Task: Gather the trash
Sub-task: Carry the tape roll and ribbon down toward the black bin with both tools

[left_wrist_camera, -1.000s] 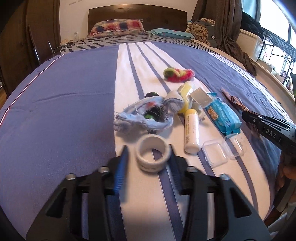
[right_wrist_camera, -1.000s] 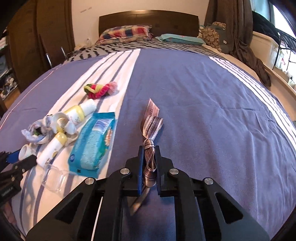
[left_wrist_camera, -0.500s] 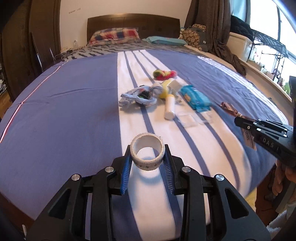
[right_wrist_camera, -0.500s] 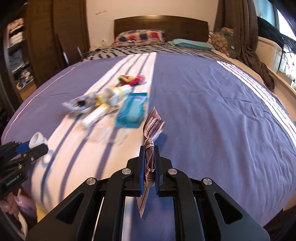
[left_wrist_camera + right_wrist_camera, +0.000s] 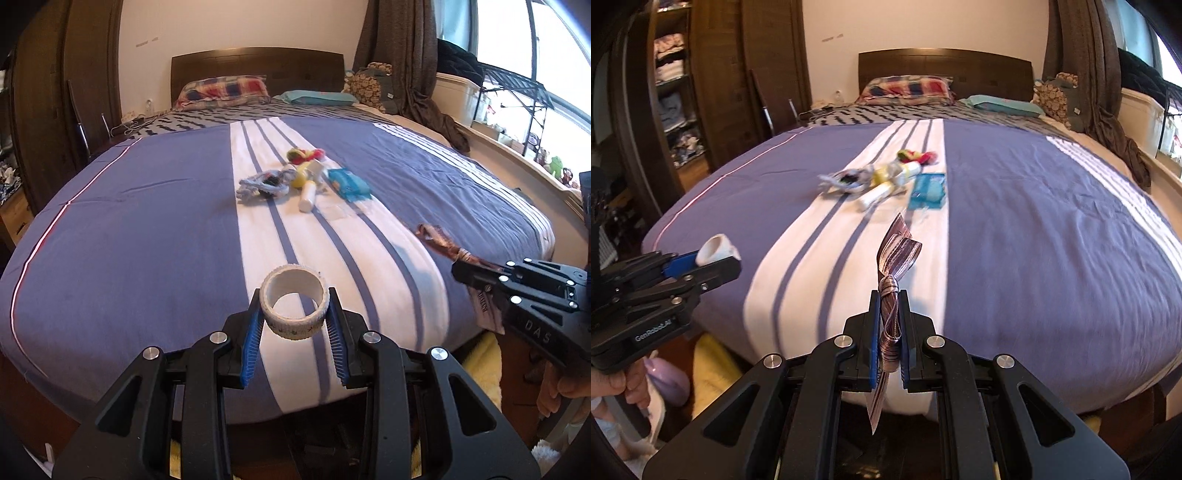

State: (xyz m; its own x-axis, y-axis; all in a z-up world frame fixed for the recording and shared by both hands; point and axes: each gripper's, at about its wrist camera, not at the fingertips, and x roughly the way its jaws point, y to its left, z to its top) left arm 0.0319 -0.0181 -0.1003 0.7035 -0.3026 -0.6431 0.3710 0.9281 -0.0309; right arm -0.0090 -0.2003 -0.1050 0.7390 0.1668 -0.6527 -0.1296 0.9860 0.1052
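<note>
White tape roll [image 5: 294, 307] sits pinched between the blue pads of the left gripper [image 5: 294, 314], held in the air near the foot of the bed [image 5: 129, 229]. The right gripper [image 5: 889, 328] is pressed tight on a shiny striped wrapper [image 5: 897, 254].

The roll is round and smooth, so I think it could pop out if the squeeze gets loose. The wrapper is thin and floppy and could slide free if the hand shakes.

More stuff lies in a pile far up the bed: a blue wipes pack [image 5: 349, 181], a white bottle [image 5: 308, 195], a blue rag [image 5: 260, 186] and a red and green toy [image 5: 304, 154]. Nothing blocks the way. I see no trash bin.
</note>
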